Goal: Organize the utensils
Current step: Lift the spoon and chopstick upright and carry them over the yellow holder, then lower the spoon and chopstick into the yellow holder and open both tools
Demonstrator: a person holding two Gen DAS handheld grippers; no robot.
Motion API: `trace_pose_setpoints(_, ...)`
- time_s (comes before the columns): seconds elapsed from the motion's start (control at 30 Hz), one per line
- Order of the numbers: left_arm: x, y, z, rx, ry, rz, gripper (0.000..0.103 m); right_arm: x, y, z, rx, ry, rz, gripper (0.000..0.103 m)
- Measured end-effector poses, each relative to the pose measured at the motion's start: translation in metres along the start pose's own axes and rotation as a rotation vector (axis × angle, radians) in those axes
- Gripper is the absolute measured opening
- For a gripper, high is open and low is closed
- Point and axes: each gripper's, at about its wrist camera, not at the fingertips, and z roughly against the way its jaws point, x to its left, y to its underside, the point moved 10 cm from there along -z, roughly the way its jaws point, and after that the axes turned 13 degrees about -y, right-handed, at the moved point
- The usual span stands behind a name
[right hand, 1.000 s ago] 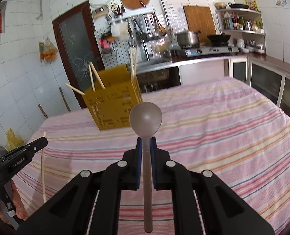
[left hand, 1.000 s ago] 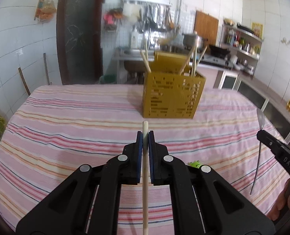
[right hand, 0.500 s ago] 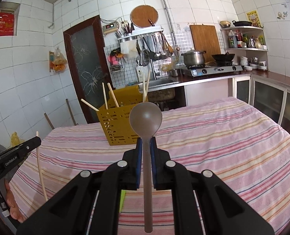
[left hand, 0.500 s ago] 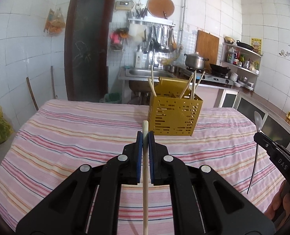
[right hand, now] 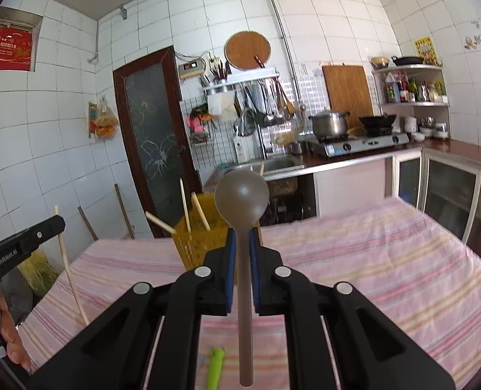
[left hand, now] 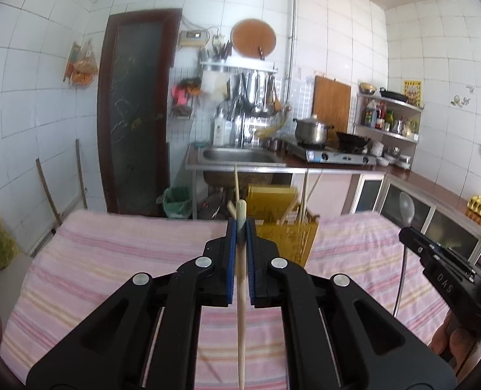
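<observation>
1. Left wrist view: your left gripper (left hand: 240, 227) is clenched on a wooden chopstick (left hand: 240, 295), which runs down the centre of the frame with its tip just above the pads. The yellow utensil basket (left hand: 286, 230) sits right behind that tip on the striped tablecloth (left hand: 110, 260), already holding several chopsticks. At the right edge your right gripper (left hand: 435, 253) carries the spoon (left hand: 406, 208).

2. Right wrist view: your right gripper (right hand: 240, 239) grips a grey spoon (right hand: 241, 200), bowl up at centre frame. The basket (right hand: 195, 237) lies left of centre; a green utensil (right hand: 216, 369) rests on the cloth at the bottom. Your left gripper (right hand: 26, 240) shows at the left edge.

3. Step, as I judge it: you are carrying both pieces to the basket. Next, tip each one upright over an open compartment, then release.

4. Against a second ago: both cameras have pitched upward, showing more wall and less cloth, and the basket looks lower in frame.
</observation>
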Motion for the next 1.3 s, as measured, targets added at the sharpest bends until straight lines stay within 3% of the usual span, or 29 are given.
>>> trace_pose_setpoints(0.2,-0.01,-0.051,-0.011,-0.073,-0.003,-0.006,0.005,-0.002,-0.04,-0.019,-0.03,-0.003,0.006,0.009)
trace_pose_setpoints(0.43,-0.022,-0.106,-0.053,-0.096,0.017,0.022,0.005,-0.009,-0.076,-0.059,-0.041,0.006,0.024,0.009)
trace_pose_setpoints(0.83,-0.049,-0.16,-0.139,-0.135,0.014,0.084,0.005,-0.036,-0.127,-0.128,-0.125,-0.002,-0.007,0.009)
trace_pose_setpoints(1.1,-0.068,-0.146,-0.174,-0.2,0.019,0.065,0.005,-0.038,-0.096,-0.177,-0.111,-0.017,0.011,0.009)
trace_pose_setpoints(1.3,-0.07,-0.118,-0.211,-0.171,0.011,0.049,0.005,-0.048,-0.066,-0.208,-0.104,-0.03,-0.017,0.009)
